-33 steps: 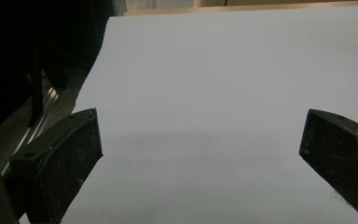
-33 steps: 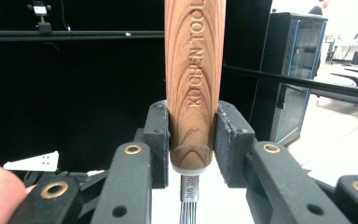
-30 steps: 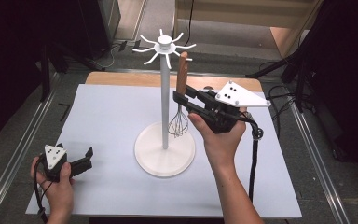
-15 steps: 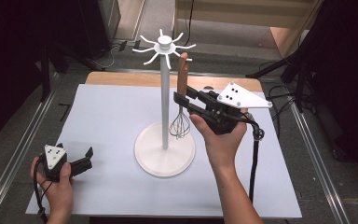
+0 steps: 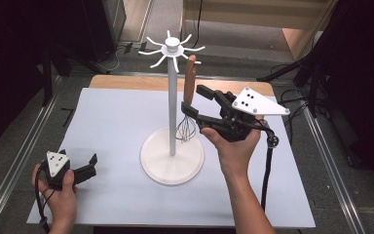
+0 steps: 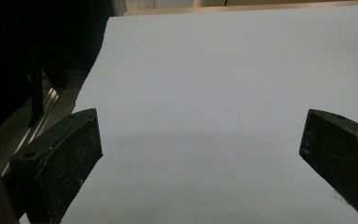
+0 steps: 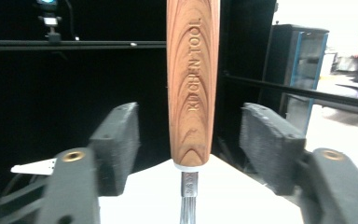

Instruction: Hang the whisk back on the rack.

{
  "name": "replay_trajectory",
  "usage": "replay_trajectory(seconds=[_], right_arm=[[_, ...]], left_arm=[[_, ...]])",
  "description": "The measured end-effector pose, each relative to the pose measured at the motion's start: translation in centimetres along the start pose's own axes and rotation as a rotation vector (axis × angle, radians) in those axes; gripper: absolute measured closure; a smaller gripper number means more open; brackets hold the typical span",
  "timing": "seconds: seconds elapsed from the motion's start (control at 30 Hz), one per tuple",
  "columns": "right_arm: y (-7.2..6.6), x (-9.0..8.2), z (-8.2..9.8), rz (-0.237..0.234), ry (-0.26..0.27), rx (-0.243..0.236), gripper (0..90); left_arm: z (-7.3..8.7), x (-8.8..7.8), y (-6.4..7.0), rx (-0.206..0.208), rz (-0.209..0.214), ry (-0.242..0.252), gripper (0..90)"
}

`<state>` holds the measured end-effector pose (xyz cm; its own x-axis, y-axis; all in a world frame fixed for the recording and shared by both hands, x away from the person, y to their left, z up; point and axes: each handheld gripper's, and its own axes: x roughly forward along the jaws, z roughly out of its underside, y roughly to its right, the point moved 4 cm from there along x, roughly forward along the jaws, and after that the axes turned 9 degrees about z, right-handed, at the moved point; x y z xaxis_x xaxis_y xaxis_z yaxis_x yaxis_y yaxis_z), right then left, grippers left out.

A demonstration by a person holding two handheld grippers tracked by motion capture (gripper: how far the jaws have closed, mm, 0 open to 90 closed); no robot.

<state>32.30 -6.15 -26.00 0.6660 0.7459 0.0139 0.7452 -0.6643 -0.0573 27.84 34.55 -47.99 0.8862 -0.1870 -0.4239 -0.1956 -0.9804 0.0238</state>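
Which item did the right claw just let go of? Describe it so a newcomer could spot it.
Find the tall white stand with hook arms at its top, at the middle of the grey table. A whisk hangs from one hook on the stand's right, between the right claw jaws, which have just been opening and stand clear of it. Its wooden handle stamped KITCHEN TOOL above wire loops sets it apart.

a white-topped table (image 5: 107, 117) fills the middle of the high view, with a wooden edge along its top. grey floor (image 5: 24, 126) with metal rails (image 5: 14, 161) flanks it. dark cabinets (image 5: 109, 19) stand upper left, cables (image 5: 292, 95) trail right.
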Motion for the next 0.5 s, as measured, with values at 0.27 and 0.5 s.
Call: replay_trajectory(seconds=[0.27,0.5], right_arm=[[0.3,-0.6,0.4,0.022,-0.006,-0.027,15.3],[1.1,-1.5,1.7,0.039,-0.007,-0.032,13.6]], left_arm=[[0.0,0.0,0.0,0.001,-0.001,-0.002,0.0],[0.0,0.0,0.0,0.003,-0.001,-0.002,0.0]])
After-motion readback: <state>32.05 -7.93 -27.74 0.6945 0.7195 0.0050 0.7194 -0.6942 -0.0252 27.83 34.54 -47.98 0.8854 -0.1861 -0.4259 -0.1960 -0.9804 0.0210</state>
